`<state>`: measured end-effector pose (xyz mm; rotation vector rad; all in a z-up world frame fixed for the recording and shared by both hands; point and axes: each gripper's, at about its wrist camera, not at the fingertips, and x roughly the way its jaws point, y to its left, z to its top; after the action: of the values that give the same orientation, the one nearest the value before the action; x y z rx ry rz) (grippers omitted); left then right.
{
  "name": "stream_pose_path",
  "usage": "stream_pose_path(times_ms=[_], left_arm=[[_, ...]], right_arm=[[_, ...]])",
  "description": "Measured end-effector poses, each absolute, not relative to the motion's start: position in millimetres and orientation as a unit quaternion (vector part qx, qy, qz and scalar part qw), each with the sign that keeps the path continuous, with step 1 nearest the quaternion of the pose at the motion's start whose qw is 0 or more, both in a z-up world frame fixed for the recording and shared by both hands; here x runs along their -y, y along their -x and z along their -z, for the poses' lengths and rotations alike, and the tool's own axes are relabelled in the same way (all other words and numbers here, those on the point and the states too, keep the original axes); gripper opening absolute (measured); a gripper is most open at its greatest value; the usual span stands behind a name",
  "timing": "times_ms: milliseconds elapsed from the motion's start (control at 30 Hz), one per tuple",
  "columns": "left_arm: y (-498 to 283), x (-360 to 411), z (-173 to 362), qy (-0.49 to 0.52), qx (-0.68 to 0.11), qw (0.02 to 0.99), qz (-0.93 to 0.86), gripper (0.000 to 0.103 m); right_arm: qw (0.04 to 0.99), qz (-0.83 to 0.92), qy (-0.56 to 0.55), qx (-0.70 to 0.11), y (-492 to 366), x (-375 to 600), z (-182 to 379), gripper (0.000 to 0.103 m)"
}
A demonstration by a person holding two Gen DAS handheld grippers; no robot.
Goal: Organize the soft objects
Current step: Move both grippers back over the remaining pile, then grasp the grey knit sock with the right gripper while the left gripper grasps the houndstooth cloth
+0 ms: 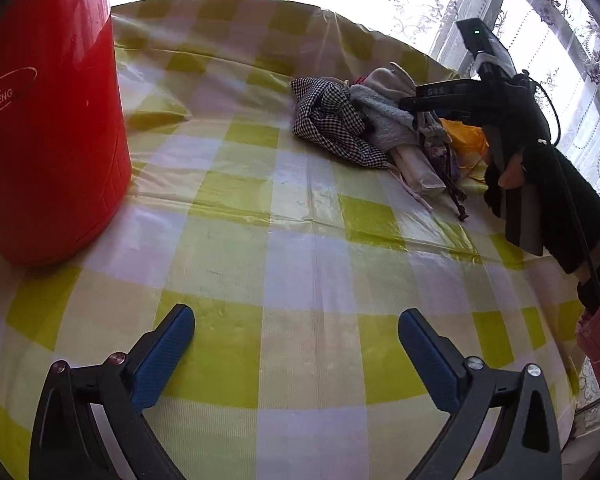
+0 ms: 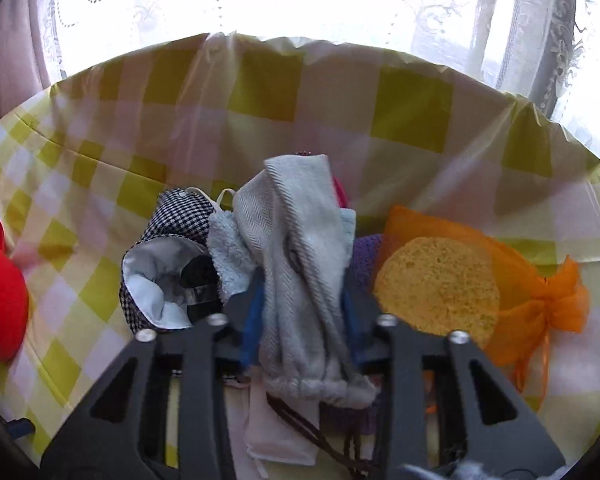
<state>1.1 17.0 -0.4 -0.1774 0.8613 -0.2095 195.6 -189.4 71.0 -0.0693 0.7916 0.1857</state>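
a yellow-checked tablecloth carries a red container and a heap of soft cloths.

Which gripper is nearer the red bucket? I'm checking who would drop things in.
Left. The left gripper hangs open over bare tablecloth with the red bucket close beside it. The right gripper is across the table at the cloth pile, closed on a grey cloth.
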Motion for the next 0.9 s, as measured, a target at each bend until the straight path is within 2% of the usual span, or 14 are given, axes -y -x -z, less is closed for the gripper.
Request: stream_pose_path(times_ms=[67, 200, 467, 633, 900], left_arm=[[-0.9, -17.4, 0.3, 0.087, -0.416, 0.900, 0.102, 0.103], [-2.2, -16.7, 1.0, 0.087, -0.416, 0.899, 0.101, 0.103], [-5.4, -1.4, 3.3, 0.032, -0.434, 0.897, 0.079, 0.103], [-21.2, 14.9, 6.1, -0.025, -0.461, 0.885, 0.065, 0.103], [-143.8, 30.1, -24.2, 0.032, -0.432, 0.899, 0.072, 0.103]], right_arm=[[0.925, -0.118, -0.020, -0.360, -158.7, 200.9, -84.7, 0.021], [0.926, -0.160, -0.033, -0.340, -67.4, 212.9, -96.1, 0.021], [0.902, -0.139, -0.005, -0.408, 51.8, 246.7, -50.0, 0.021], [0.894, -0.135, -0.038, -0.425, 64.1, 262.6, -29.6, 0.021], [0.892, -0.150, -0.039, -0.424, 62.3, 247.2, -14.6, 0.021]])
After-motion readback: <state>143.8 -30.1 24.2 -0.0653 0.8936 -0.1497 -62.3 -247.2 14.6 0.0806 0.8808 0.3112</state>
